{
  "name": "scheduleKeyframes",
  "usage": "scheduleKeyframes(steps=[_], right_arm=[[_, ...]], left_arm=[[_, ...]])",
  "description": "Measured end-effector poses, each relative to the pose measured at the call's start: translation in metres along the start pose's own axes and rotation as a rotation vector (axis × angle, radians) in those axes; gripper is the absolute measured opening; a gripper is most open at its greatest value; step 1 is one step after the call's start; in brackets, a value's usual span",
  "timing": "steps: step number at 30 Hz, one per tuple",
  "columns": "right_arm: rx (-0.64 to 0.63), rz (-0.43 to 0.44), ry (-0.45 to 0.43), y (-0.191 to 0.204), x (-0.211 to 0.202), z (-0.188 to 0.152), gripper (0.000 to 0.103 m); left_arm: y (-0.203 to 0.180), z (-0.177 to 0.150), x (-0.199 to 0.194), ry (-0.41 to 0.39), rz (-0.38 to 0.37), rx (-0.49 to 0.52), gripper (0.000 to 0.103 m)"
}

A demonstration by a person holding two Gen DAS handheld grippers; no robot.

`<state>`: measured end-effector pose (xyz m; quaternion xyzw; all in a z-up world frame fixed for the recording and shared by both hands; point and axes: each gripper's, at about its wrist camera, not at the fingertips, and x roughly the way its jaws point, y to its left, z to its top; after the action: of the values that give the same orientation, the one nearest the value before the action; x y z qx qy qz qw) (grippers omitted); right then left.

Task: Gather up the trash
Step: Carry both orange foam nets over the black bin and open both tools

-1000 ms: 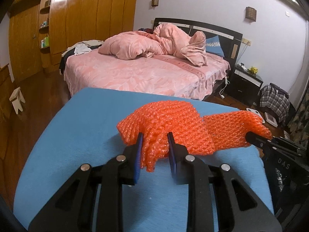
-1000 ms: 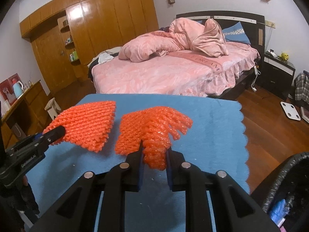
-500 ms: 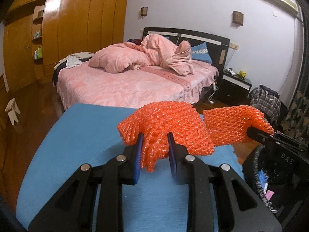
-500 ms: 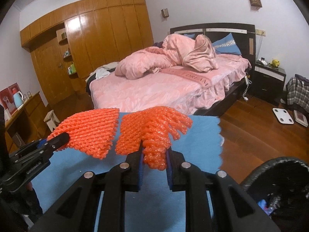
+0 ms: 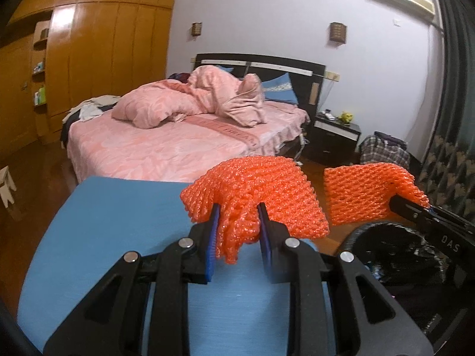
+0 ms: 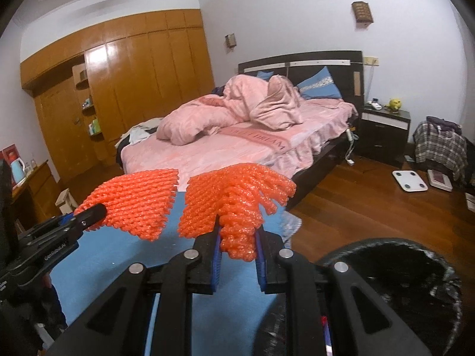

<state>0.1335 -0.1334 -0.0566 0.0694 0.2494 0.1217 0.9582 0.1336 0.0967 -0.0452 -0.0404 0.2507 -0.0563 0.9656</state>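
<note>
Two pieces of orange foam netting are in the air, one in each gripper. The left gripper [image 5: 237, 222] is clamped on the left orange net [image 5: 261, 190], whose bunched lower end hangs down between the blue-padded fingers [image 5: 211, 237] while the wider part fans out above them. The right gripper [image 6: 237, 237] is clamped the same way on the right orange net [image 6: 237, 201], its frayed edge spreading up and to the right. In the left wrist view the right orange net [image 5: 362, 195] shows to the right, pinched at its corner by the right gripper [image 5: 415, 210], and it hangs just above the rim of the black trash bin [image 5: 386, 231]. In the right wrist view the left orange net [image 6: 139, 201] sits just beside the right one with a narrow gap between them, held by the left gripper [image 6: 89, 216] at its lower left corner. The black trash bin [image 6: 400, 243], lined with a dark bag, opens at the lower right, close under the right gripper. Below both nets lies the table [image 5: 118, 222], covered in blue cloth. Beyond it stands a bed [image 5: 178, 148] with pink sheets and a crumpled pink duvet [image 5: 193, 101], a black nightstand [image 6: 383, 130] beside it, a wooden wardrobe [image 6: 133, 89] along the left wall, and a white scale [image 6: 409, 181] on the wooden floor [image 6: 356, 207]
</note>
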Motion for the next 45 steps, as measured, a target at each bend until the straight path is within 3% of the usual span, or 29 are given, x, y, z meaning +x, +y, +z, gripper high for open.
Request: scheduleKeyframes(steps=[25, 34, 45], right_arm=[[0.095, -0.227, -0.064, -0.120, -0.100, -0.022, 0.019], [0.136, -0.307, -0.053, -0.156, -0.118, -0.038, 0.019], [0.173, -0.362, 0.015, -0.190, -0.115, -0.067, 0.019]], left_arm=[[-0.162, -0.020, -0.010, -0.008, -0.262, 0.152, 0.024], [-0.195, -0.035, -0.001, 0.017, -0.304, 0.201, 0.025], [-0.226, -0.066, 0.033, 0.109, -0.341, 0.243, 0.025]])
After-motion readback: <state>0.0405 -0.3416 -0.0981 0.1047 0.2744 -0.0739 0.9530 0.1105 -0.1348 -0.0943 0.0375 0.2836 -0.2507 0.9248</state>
